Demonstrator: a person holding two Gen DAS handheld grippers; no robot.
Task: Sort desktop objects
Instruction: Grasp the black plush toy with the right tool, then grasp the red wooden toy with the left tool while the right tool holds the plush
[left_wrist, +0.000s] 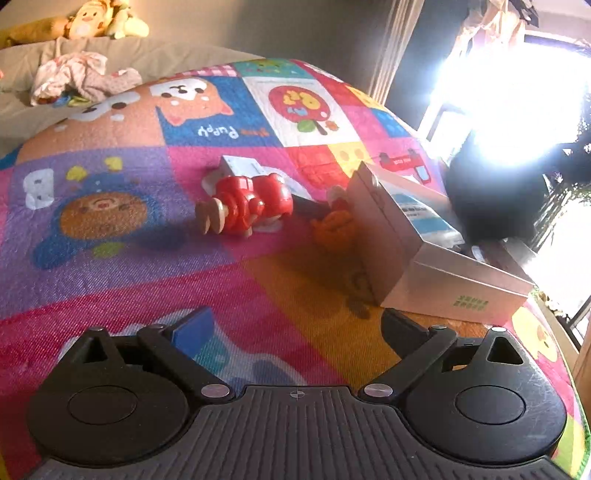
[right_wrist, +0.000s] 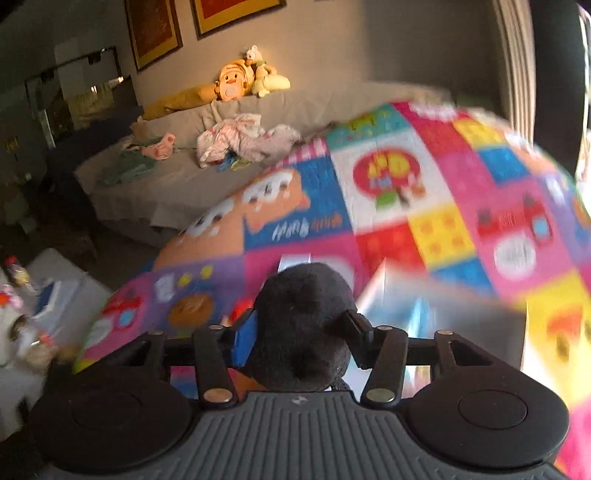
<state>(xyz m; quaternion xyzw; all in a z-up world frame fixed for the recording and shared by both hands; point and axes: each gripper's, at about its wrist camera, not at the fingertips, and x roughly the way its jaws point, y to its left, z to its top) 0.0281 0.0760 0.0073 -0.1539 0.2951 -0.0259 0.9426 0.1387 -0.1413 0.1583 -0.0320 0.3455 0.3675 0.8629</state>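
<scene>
So the right gripper (right_wrist: 297, 332) has its two fingers pressed into the sides of a black plush toy (right_wrist: 301, 325), which fills the gap between them, held up above the counter (right_wrist: 461, 177) with its loud patchwork cartoon mat. The right wrist view is pretty smeared, so not much detail beyond that. In the left wrist view the same black plush shows as a dark blob at the right, over by the bright window (left_wrist: 517, 92).

The left gripper (left_wrist: 295, 332) is spread wide with nothing between its fingers, sitting low over the mat.

Ahead of it there's a red toy robot (left_wrist: 251, 206) lying on its side, and a white card box (left_wrist: 242, 166) just behind it, touching or nearly so. To the right sits an orange toy (left_wrist: 334, 227), right against the wall of an open silver box (left_wrist: 391, 236). The silver box has a white-and-blue packet (left_wrist: 424, 214) inside.

A sofa (right_wrist: 166, 184) with clothes and stuffed animals sits in the background.
</scene>
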